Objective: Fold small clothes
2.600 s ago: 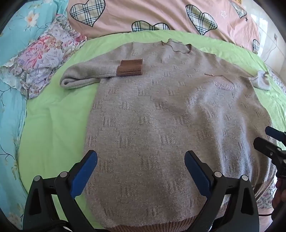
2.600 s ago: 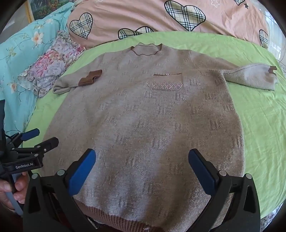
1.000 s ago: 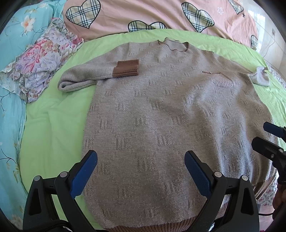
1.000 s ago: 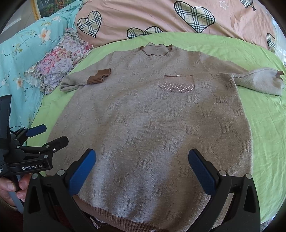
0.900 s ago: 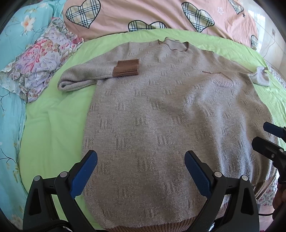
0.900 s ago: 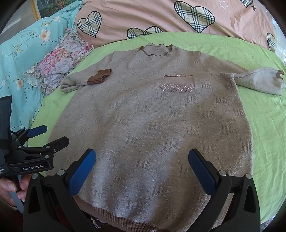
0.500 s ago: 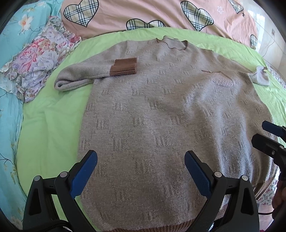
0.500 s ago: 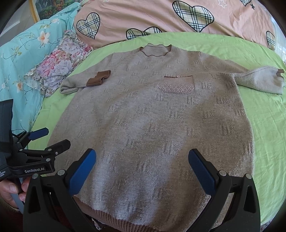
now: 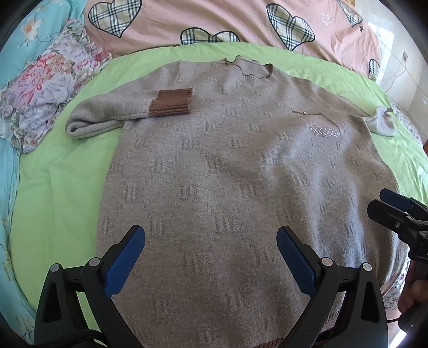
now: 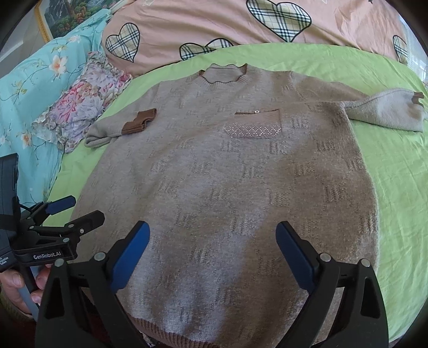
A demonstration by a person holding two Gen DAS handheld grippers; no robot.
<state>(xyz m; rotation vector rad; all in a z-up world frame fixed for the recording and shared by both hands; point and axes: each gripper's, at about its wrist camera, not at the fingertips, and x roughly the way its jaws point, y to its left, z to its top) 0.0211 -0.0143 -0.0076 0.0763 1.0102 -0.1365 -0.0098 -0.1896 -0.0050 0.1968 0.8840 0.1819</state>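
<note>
A beige knit sweater [image 9: 227,171] lies flat, front up, on a green sheet; it also shows in the right wrist view [image 10: 240,187]. Its left sleeve is folded inward, with the brown cuff [image 9: 171,103] resting on the chest. Its right sleeve [image 10: 388,112] is bent, with its brown cuff at the far right. A sparkly pocket [image 10: 254,124] sits on the chest. My left gripper [image 9: 211,243] is open and empty above the hem's left part. My right gripper [image 10: 212,241] is open and empty above the hem's middle.
The green sheet [image 9: 58,187] covers the bed. A floral pillow [image 9: 45,91] lies at the far left on a turquoise cover [image 10: 29,85]. A pink quilt with plaid hearts [image 9: 219,24] lies behind the sweater. The right gripper [image 9: 396,211] shows in the left wrist view.
Both grippers have drifted slightly over the hem, still open. The sweater has not moved.
</note>
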